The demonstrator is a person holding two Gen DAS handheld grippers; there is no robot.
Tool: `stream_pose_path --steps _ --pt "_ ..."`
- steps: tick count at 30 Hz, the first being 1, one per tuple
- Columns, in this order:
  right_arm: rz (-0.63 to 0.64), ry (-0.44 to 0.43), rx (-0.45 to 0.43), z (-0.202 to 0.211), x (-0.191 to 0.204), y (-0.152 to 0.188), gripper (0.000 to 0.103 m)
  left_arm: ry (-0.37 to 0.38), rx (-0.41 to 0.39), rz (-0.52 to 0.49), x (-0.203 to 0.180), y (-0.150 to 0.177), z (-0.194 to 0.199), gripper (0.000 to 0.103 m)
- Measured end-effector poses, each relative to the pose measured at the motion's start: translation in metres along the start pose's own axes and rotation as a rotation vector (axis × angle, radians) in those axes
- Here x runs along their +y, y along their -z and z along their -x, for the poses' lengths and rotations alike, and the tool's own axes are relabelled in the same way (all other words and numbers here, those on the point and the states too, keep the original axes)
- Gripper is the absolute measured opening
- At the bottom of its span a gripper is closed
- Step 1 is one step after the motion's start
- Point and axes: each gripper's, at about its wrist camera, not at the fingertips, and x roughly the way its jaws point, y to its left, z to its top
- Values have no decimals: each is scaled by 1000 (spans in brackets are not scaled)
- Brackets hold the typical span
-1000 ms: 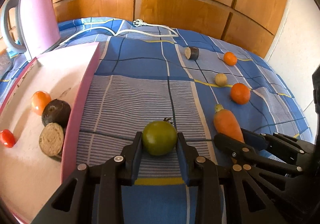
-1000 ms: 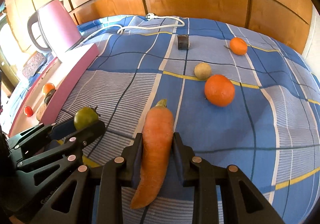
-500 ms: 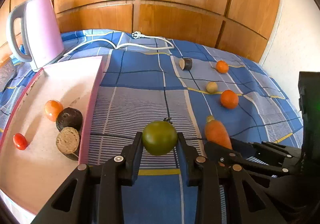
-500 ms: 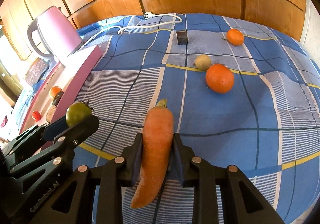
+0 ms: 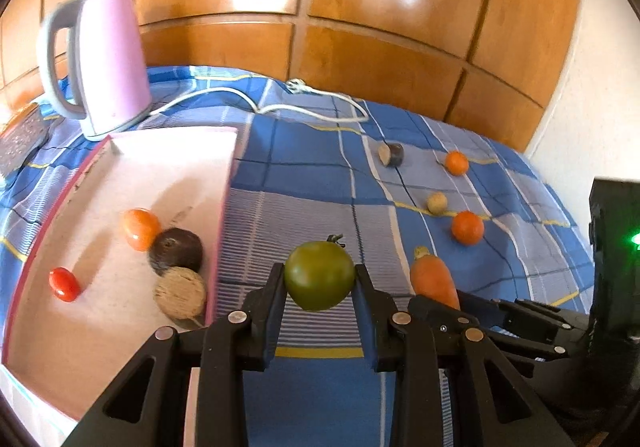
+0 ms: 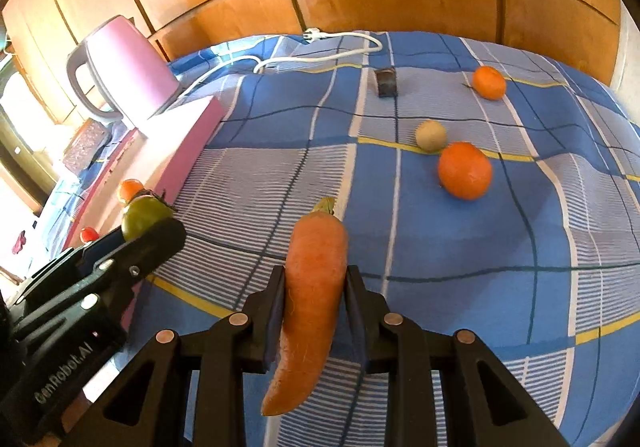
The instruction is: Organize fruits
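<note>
- Since the earlier frames both tools have risen from the bedspread, and the pink tray has come more fully into the left view.
- The left tool (image 5: 320, 279) is clamped on a green tomato (image 5: 319, 275), held above the striped cloth just right of the tray's near wall.
- The right tool (image 6: 315, 287) is clamped on a carrot (image 6: 312, 299), leafy end pointing far, tapered tip hanging near.
- The blue checked bedspread (image 6: 480, 247) carries a large orange (image 6: 464, 170), a beige ball (image 6: 430, 135) just beyond it, a small orange (image 6: 488, 82) and a dark cut piece (image 6: 387, 82) farther off.
- Wooden panels (image 5: 360, 7) back the bed; a pink kettle (image 5: 100, 63) stands far left, its white cord (image 5: 312, 107) trailing right.
- The pink tray (image 5: 222, 207) holds an orange tomato (image 5: 140, 228), a red cherry tomato (image 5: 64, 284), a dark round fruit (image 5: 175, 249) and a tan cut piece (image 5: 180, 292).
</note>
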Motion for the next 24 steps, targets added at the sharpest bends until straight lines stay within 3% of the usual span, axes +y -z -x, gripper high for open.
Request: stream_pose_path --steps 11,19,24 --pt "98 -87 1 -1 46 -22 29 -97 -72 168 75 -20 29 33" --pt "168 -185 24 -14 93 -42 29 -185 -70 271 129 -17 32 33" --pt "211 -217 19 -21 121 -59 29 -192 -64 303 147 -17 28 33"
